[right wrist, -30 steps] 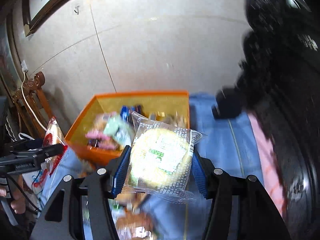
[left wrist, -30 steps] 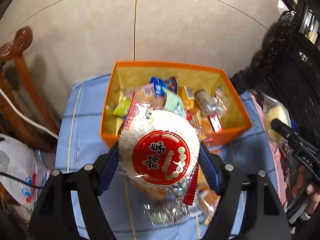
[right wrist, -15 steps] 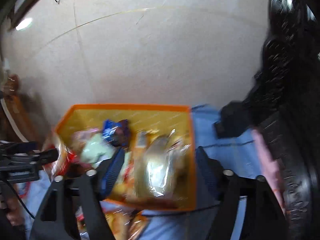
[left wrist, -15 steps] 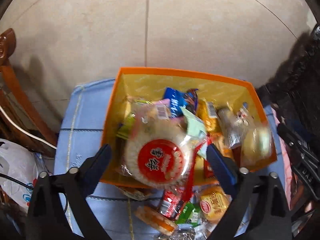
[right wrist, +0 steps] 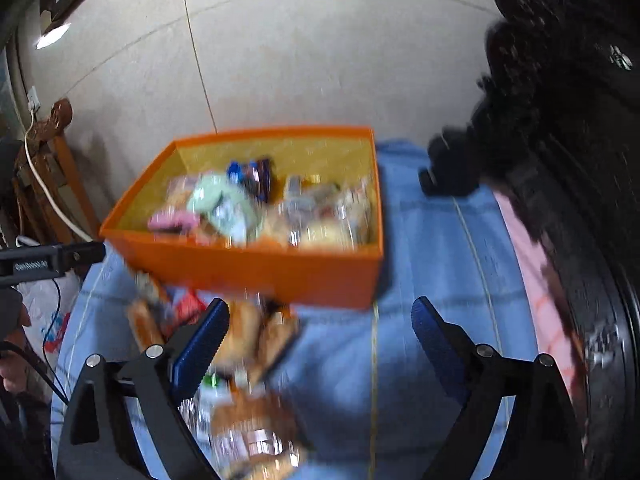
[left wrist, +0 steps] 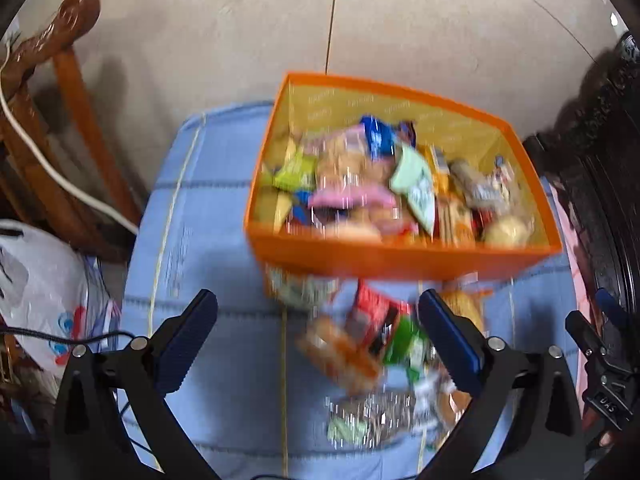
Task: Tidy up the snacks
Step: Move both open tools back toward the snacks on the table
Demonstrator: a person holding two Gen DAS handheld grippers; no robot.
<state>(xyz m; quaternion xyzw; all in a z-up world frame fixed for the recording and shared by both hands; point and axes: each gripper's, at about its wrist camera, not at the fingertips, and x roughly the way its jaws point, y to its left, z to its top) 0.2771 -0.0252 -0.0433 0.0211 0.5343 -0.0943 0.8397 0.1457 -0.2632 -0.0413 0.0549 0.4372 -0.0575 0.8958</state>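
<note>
Both grippers, left (left wrist: 316, 328) and right (right wrist: 320, 328), have just opened and gape empty; reaching blurred for the loose snacks (left wrist: 360, 344) below the box (left wrist: 400, 258) risks pinching two packets, or the cloth (left wrist: 208, 240).

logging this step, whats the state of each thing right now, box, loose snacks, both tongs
orange box: upright on the blue cloth, open-topped, heaped with wrapped snacks
loose snack pile: outside the box, on the cloth before its near wall
left tongs: open, just opened, holding nothing
right tongs: open, just opened wider, holding nothing
white plastic bag: slumped beside the cloth
</note>
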